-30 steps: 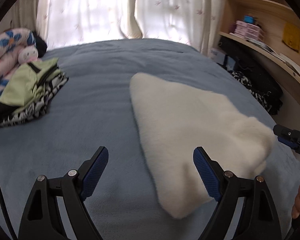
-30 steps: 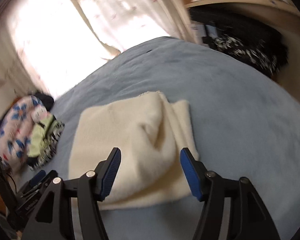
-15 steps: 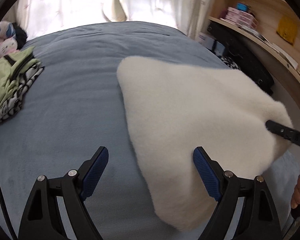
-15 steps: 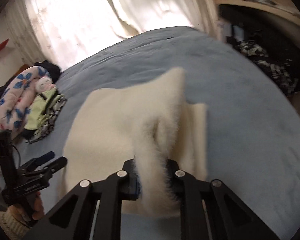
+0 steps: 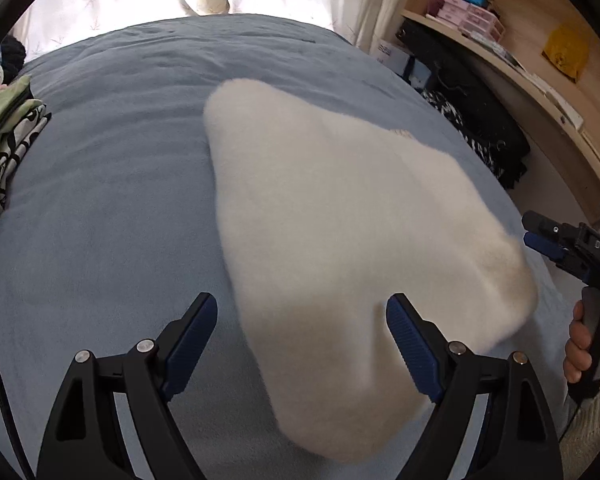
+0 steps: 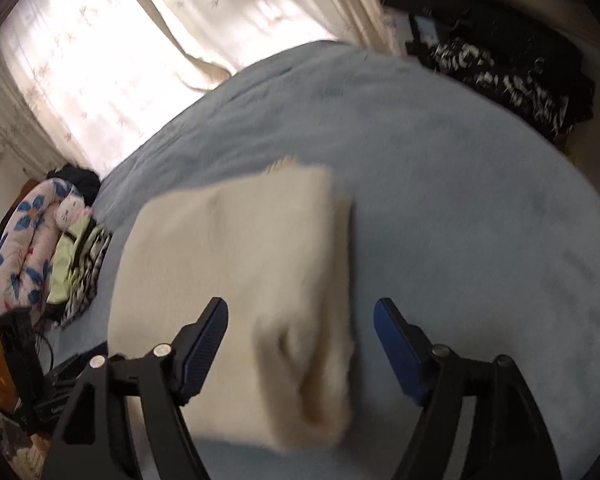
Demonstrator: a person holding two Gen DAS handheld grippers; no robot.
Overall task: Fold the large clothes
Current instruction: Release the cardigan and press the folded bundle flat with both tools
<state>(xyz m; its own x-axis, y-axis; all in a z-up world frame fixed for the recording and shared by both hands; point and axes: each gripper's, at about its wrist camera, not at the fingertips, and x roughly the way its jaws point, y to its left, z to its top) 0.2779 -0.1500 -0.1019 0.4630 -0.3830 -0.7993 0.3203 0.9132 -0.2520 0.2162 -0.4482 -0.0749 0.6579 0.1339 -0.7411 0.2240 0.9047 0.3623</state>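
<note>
The cream fleece garment (image 5: 340, 240) lies folded on the blue bedcover (image 5: 100, 220), spreading ahead of the left gripper (image 5: 300, 344) and running under the gap between its blue-padded fingers, nearer the right-hand finger than the left one. Those fingers stand wide apart and grip nothing. Seen from the right gripper (image 6: 300, 344), the same garment (image 6: 240, 272) sits straight ahead and slightly to the left, its thick rolled edge reaching in between the two fingers; these too are spread wide, with no cloth pinched, though motion blur softens the outline. The fabric is plush and matte, a rounded, wedge-like bundle with soft, fuzzy borders, while the bedcover beneath is a smooth, short-piled fleece with faint wrinkles. Off to the far left of both tools rests a stack of folded clothes (image 5: 4, 140), pale green over a black-and-white print. Beyond the bed hang sheer patterned curtains (image 6: 100, 60), and to the right of the left gripper a pale wooden shelf (image 5: 520, 60) carries small boxes.
</note>
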